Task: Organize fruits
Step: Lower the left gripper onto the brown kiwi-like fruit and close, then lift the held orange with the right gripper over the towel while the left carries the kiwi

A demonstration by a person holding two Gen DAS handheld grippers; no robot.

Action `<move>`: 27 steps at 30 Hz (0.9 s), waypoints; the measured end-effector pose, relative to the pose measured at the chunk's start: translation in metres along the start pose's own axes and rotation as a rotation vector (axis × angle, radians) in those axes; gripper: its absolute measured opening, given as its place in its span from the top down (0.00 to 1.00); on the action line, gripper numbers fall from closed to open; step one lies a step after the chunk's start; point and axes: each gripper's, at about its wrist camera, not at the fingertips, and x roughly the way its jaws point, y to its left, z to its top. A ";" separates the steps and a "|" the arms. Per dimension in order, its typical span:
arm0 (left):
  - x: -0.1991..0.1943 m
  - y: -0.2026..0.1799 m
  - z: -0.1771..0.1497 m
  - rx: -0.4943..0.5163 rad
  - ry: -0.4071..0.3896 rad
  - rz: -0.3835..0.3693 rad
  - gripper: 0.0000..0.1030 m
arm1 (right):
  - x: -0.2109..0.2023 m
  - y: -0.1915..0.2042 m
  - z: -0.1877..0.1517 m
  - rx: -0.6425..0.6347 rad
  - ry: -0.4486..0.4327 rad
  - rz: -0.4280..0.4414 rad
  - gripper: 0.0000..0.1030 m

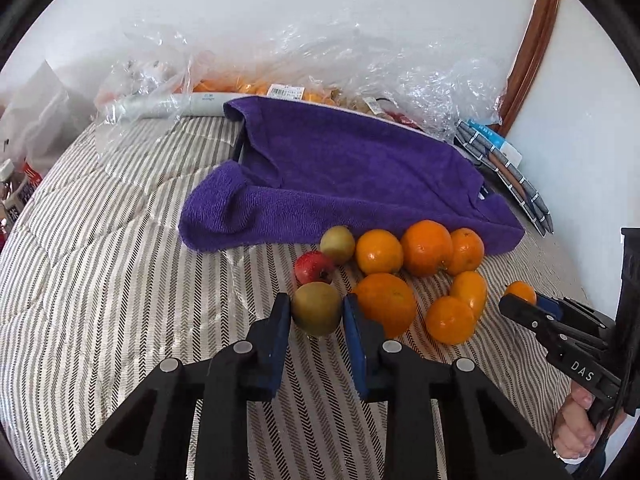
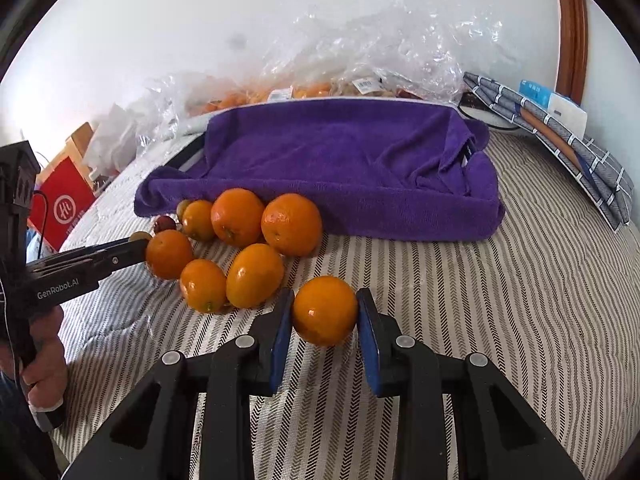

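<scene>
A green apple (image 1: 316, 308) is pinched by the left gripper (image 1: 316, 312) near the purple towel (image 1: 352, 172); an orange (image 2: 325, 310) is pinched by the right gripper (image 2: 325, 316).

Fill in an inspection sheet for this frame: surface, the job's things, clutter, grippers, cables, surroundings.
Surface: striped grey-and-white quilted cloth, wrinkled.
Job's things: six loose round oranges clustered before a purple terry towel draped over a box-like shape; small red apple and greenish-yellow apple beside them.
Clutter: crumpled clear plastic bags holding more fruit, folded grey checked cloths, red carton.
Grippers: left gripper jaws shut on a green-brown apple; right gripper jaws shut on a round orange.
Cables: thin dark cable by the left gripper's body.
Surroundings: white wall, curved brown wooden frame.
</scene>
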 end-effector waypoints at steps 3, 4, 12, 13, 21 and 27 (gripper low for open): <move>-0.007 -0.002 0.000 0.012 -0.038 0.000 0.75 | -0.004 -0.006 0.000 0.033 -0.023 0.020 0.70; -0.008 -0.002 0.000 0.016 -0.045 -0.001 0.75 | -0.006 -0.008 0.000 0.043 -0.030 0.026 0.70; -0.017 0.001 0.001 0.002 -0.097 -0.003 0.75 | -0.009 -0.016 0.000 0.091 -0.031 0.030 0.70; -0.018 0.003 0.000 -0.005 -0.108 0.006 0.75 | -0.011 -0.017 0.000 0.098 -0.033 0.028 0.70; -0.046 -0.001 0.029 -0.056 -0.190 -0.008 0.75 | -0.043 -0.021 0.021 0.089 -0.072 -0.023 0.70; -0.054 -0.007 0.075 -0.092 -0.236 -0.019 0.75 | -0.056 -0.018 0.072 0.070 -0.142 -0.049 0.70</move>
